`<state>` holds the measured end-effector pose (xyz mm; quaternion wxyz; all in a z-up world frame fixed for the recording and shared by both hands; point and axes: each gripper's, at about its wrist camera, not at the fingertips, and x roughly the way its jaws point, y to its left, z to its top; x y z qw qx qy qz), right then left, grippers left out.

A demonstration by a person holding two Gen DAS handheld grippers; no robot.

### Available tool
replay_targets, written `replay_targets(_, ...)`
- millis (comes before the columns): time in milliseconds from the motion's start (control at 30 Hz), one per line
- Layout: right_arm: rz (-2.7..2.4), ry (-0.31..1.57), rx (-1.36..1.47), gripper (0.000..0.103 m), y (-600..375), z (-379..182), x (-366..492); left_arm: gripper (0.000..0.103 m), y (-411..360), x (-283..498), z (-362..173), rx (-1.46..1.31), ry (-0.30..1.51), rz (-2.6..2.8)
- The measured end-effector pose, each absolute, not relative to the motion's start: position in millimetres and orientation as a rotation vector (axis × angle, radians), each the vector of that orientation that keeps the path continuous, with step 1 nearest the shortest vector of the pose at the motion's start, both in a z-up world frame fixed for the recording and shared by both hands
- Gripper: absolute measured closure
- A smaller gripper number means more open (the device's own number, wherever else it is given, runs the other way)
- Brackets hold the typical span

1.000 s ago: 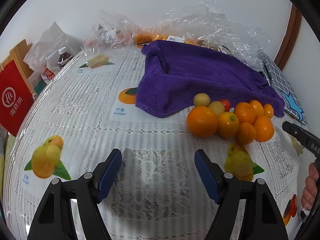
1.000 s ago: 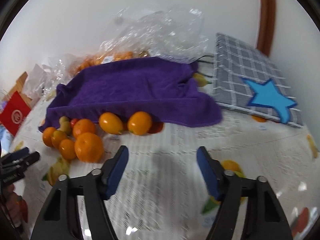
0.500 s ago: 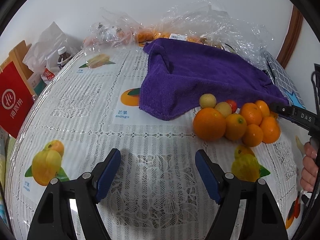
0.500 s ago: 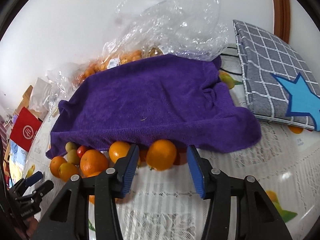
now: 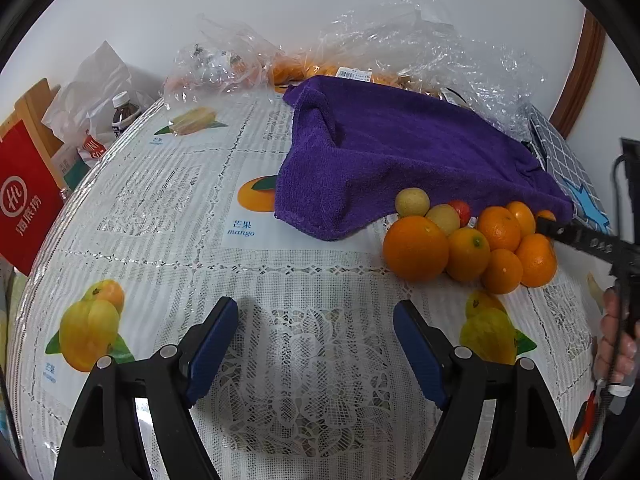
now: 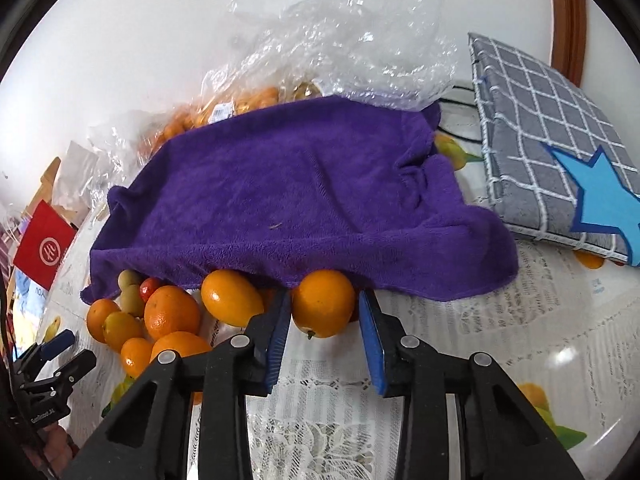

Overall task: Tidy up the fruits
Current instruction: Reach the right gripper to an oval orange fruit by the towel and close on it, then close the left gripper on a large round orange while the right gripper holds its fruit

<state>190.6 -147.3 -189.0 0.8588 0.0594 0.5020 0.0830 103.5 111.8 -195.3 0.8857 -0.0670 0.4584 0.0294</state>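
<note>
Right hand-held gripper (image 6: pixel 324 320): fingers spread, bracketing one orange (image 6: pixel 323 303) at the near hem of the purple towel (image 6: pixel 288 196); pad contact cannot be confirmed. Second orange (image 6: pixel 231 298) sits just beside it at 9 o'clock. Left hand-held gripper (image 5: pixel 316 344): spread wide, empty, over the lace-covered counter (image 5: pixel 168 216). Fruit pile (image 5: pixel 468 246) lies at 2 o'clock from it, against the towel edge.

Fruits (image 5: pixel 468 248) lie on the tablecloth (image 5: pixel 168 216) before the towel (image 5: pixel 400 160), plastic bags (image 5: pixel 420 52) behind it.
</note>
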Motion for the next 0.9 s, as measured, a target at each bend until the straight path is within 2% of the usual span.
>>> replay_targets(233, 0.147, 1.006, 0.05, 0.07, -139.3, -188.6, 184.9, 0.027, 122.2, 98.1, -192.5, -0.226, 0.919, 0.001)
replay_targets(267, 0.149, 0.997, 0.046, 0.07, -140.4, -187.1, 182.1, 0.031, 121.2, 98.1, -191.9, -0.233, 0.913, -0.022)
replay_targets(367, 0.158, 0.974, 0.029, 0.07, -143.6, -181.9, 170.3, 0.033, 115.1, 104.2, -192.1, -0.247, 0.911, -0.055)
replay_targets(467, 0.178, 0.96, 0.006, 0.07, -145.9, -178.3, 158.3, 0.04, 105.3, 114.4, -192.8, -0.207, 0.921, -0.056)
replay_targets(900, 0.216, 0.955, 0.071, 0.07, -160.0, -179.1, 140.3, 0.04, 74.1, 143.1, -194.8, -0.085, 0.947, -0.064)
